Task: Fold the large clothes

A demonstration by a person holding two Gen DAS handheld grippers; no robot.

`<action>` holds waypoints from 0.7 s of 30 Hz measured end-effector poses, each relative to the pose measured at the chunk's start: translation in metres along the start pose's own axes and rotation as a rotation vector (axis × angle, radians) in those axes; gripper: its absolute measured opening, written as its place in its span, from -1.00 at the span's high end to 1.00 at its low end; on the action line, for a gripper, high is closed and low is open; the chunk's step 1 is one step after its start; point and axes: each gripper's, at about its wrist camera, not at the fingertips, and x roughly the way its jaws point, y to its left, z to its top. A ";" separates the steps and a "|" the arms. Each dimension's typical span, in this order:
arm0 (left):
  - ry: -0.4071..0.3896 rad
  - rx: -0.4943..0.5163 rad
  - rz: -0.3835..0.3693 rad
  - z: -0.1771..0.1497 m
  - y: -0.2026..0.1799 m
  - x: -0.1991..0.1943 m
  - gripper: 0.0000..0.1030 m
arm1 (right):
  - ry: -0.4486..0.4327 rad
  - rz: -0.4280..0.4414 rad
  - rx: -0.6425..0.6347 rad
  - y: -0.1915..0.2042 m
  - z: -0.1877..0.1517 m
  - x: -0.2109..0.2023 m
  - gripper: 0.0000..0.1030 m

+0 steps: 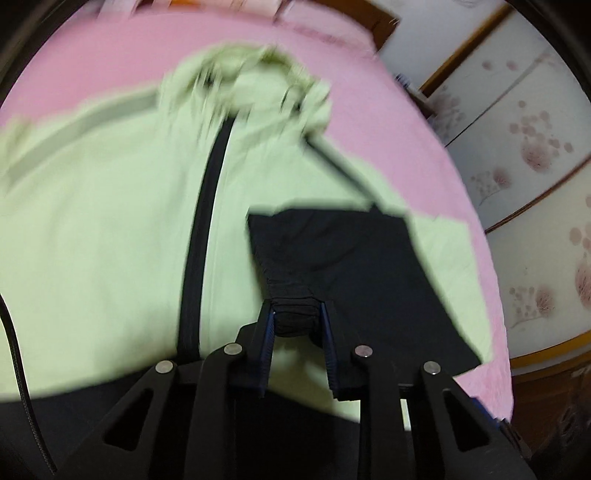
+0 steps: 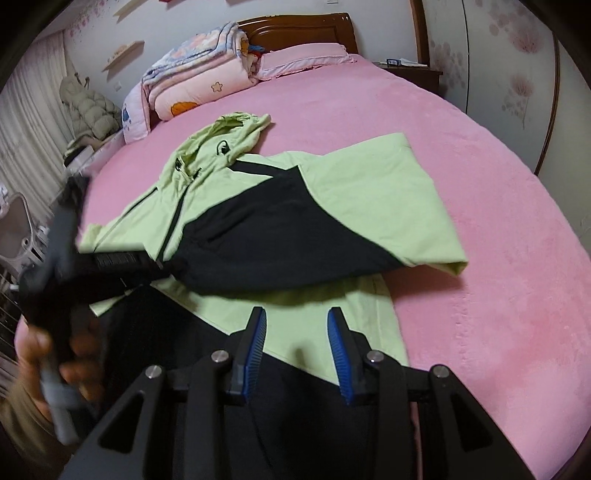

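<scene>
I had the light green and black hooded jacket (image 2: 258, 206) lying on the pink bed (image 2: 461, 206), its hood (image 2: 229, 136) toward the wooden headboard (image 2: 306, 29) and one sleeve (image 2: 332, 221) folded across the front. My left gripper (image 1: 297, 314) was clamped on the black cuff (image 1: 295, 314) of that sleeve, the ribbed fabric bunched between the blue pads, over the green front beside the black zipper (image 1: 203, 229). The left wrist view was blurred. My right gripper (image 2: 297, 332) stood partly apart with nothing between its fingers, hovering over the lower green part of the jacket near the black hem. In the right wrist view the left hand (image 2: 55, 365) showed blurred at the left edge. Folded quilts (image 2: 192, 81) and a pink pillow (image 2: 306, 59) sat by the headboard.
</scene>
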 end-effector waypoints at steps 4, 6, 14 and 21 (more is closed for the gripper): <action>-0.134 0.065 -0.002 0.035 -0.022 -0.045 0.59 | -0.006 -0.054 0.001 -0.015 0.002 0.005 0.33; -0.197 0.094 0.008 0.053 -0.030 -0.067 0.59 | -0.002 -0.077 0.035 -0.029 0.004 0.011 0.33; -0.346 0.114 0.133 0.085 0.005 -0.122 0.59 | 0.044 -0.074 0.112 -0.054 0.018 0.045 0.33; -0.236 -0.002 0.237 0.075 0.087 -0.083 0.58 | 0.040 -0.086 0.088 -0.040 0.035 0.067 0.33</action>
